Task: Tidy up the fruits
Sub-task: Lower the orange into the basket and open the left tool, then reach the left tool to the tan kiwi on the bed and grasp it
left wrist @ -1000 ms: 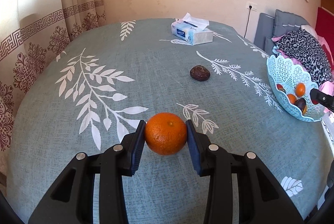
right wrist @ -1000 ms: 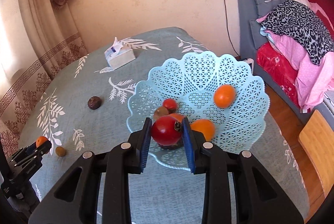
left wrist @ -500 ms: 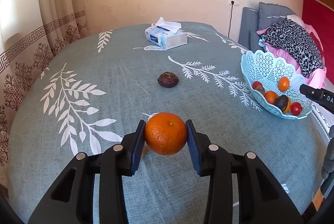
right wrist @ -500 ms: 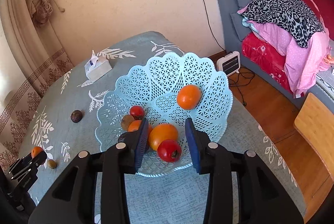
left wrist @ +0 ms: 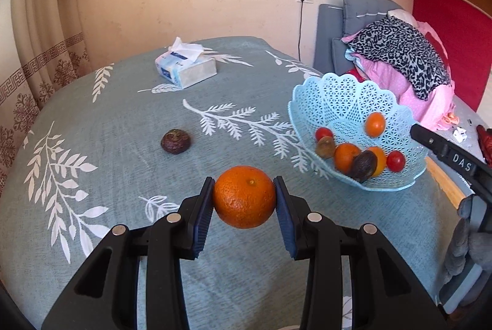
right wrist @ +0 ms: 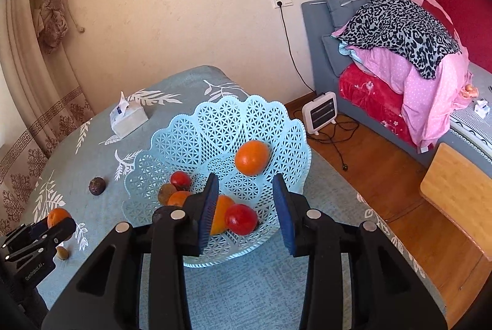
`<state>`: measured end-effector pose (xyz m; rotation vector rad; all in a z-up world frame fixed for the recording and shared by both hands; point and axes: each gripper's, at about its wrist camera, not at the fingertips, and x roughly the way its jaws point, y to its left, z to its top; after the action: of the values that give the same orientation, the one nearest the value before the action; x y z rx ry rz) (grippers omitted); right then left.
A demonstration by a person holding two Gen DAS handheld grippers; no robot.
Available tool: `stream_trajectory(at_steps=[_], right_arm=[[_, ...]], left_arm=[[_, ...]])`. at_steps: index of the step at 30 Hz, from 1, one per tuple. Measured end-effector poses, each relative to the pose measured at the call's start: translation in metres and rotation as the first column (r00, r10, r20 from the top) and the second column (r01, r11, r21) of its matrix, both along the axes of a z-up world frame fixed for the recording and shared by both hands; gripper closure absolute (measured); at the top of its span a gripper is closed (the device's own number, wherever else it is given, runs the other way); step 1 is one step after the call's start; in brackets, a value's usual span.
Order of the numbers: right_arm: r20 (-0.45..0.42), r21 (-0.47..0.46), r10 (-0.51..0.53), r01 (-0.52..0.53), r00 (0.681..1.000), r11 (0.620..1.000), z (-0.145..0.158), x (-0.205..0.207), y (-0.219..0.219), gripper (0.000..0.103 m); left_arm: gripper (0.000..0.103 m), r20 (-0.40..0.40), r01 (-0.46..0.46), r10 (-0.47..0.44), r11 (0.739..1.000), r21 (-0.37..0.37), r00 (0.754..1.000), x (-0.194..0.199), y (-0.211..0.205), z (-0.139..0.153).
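My left gripper [left wrist: 244, 201] is shut on an orange [left wrist: 244, 196] and holds it above the teal leaf-print tablecloth, left of the light-blue lattice basket [left wrist: 347, 102]. In the right wrist view the same orange [right wrist: 57, 216] shows at the far left. My right gripper [right wrist: 246, 208] stands open above the basket's [right wrist: 221, 127] near side, its pads touching nothing. Below it a red fruit [right wrist: 241, 219] lies in the basket among several orange, red and brown fruits. A dark wrinkled fruit [left wrist: 176, 141] and a small brownish one [right wrist: 62, 253] sit on the cloth.
A tissue box [left wrist: 186, 70] stands at the table's far side. Right of the table lie a wooden floor with a small white heater [right wrist: 319, 111], a sofa piled with bedding [right wrist: 399, 32] and a wooden board [right wrist: 458, 176]. A curtain hangs at the left.
The right gripper let go of the red fruit, which now lies in the basket, and drew back with jaws apart. The left gripper carried the orange closer to the basket.
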<state>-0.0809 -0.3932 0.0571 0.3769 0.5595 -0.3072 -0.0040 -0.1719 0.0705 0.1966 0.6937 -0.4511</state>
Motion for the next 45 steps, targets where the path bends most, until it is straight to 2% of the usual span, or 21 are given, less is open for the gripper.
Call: stream_trajectory(at_steps=[10, 21, 23, 26, 34, 38, 41, 45], right_arm=[[0.006, 0.031, -0.025, 0.025, 1.000, 0.999, -0.006, 0.000, -0.009, 0.065], [0.025, 0.043, -0.042, 0.041, 0.999, 0.998, -0.007, -0.002, -0.020, 0.065], [0.025, 0.048, -0.048, 0.046, 0.999, 0.998, -0.007, -0.003, -0.022, 0.065], [0.025, 0.053, -0.055, 0.054, 0.998, 0.997, -0.008, -0.003, -0.024, 0.065], [0.032, 0.037, -0.052, 0.051, 0.998, 0.998, -0.006, -0.004, -0.017, 0.060], [0.037, 0.023, -0.047, 0.046, 0.998, 0.999, -0.004, -0.005, -0.012, 0.059], [0.048, 0.019, -0.051, 0.050, 0.998, 0.999, -0.002, -0.007, -0.010, 0.050], [0.058, 0.005, -0.050, 0.050, 0.997, 0.999, 0.002, -0.010, -0.007, 0.050]], left_arm=[[0.064, -0.028, 0.142, -0.143, 0.989, -0.045, 0.989, 0.017, -0.062, 0.000], [0.064, -0.075, 0.194, -0.198, 0.980, -0.047, 0.977, 0.032, -0.101, -0.015], [0.063, -0.082, 0.194, -0.197, 0.980, -0.046, 0.977, 0.034, -0.104, -0.017], [0.031, -0.068, 0.177, -0.181, 0.983, -0.057, 0.981, 0.035, -0.102, -0.015], [0.031, -0.044, 0.123, -0.127, 0.989, -0.085, 0.991, 0.038, -0.084, -0.003], [0.030, -0.027, 0.100, -0.102, 0.992, -0.072, 0.994, 0.035, -0.078, 0.001], [0.027, -0.014, 0.085, -0.086, 0.995, -0.061, 0.996, 0.033, -0.074, 0.001], [0.027, 0.004, 0.071, -0.071, 0.996, -0.045, 0.997, 0.030, -0.069, 0.002]])
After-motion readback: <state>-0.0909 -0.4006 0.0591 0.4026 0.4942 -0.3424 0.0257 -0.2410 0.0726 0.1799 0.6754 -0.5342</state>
